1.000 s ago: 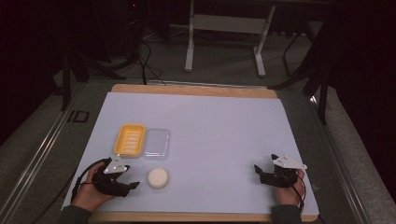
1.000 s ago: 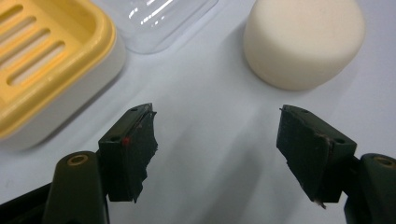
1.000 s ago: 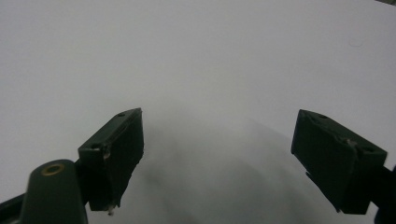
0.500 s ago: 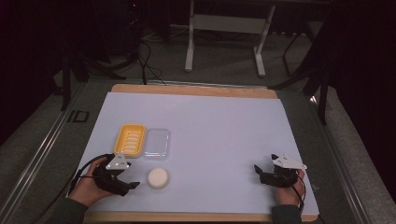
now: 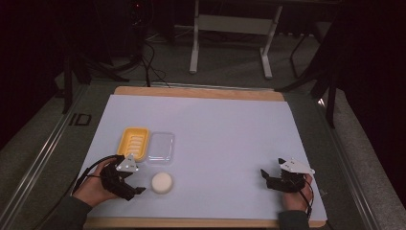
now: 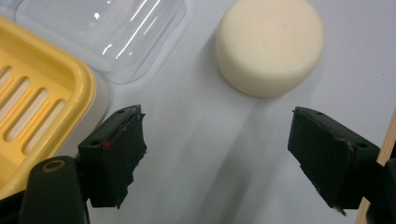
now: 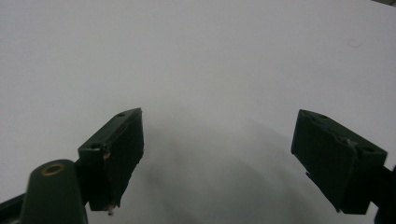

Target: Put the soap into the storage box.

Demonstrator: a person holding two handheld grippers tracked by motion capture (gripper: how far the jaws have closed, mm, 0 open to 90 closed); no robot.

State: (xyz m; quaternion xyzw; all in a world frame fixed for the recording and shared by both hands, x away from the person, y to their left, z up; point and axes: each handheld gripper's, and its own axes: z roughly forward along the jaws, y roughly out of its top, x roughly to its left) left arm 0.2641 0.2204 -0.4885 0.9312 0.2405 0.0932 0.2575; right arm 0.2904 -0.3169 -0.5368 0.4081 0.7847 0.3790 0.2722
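A round cream puck [image 5: 162,182] lies on the white sheet near the front left; the left gripper view has the same puck [image 6: 271,46] just beyond the jaw tips. Behind it sit a yellow slotted dish [image 5: 134,142] and a clear lid [image 5: 160,146] side by side. My left gripper [image 5: 137,183] is just left of the puck. In its own view the left gripper [image 6: 215,121] has just been opening and is open, with only bare sheet between the jaws. My right gripper [image 5: 271,172] rests at the front right, and its own view shows the right gripper [image 7: 217,116] open over bare sheet.
The white sheet [image 5: 225,134] covers a wooden board [image 5: 191,91] whose edge shows at back and front. Dark floor, cables and a metal stand's legs [image 5: 230,43] lie beyond the table's far edge.
The left hand has lifted and drawn back slightly beside the puck. The puck, dish, lid and right hand stay where they were.
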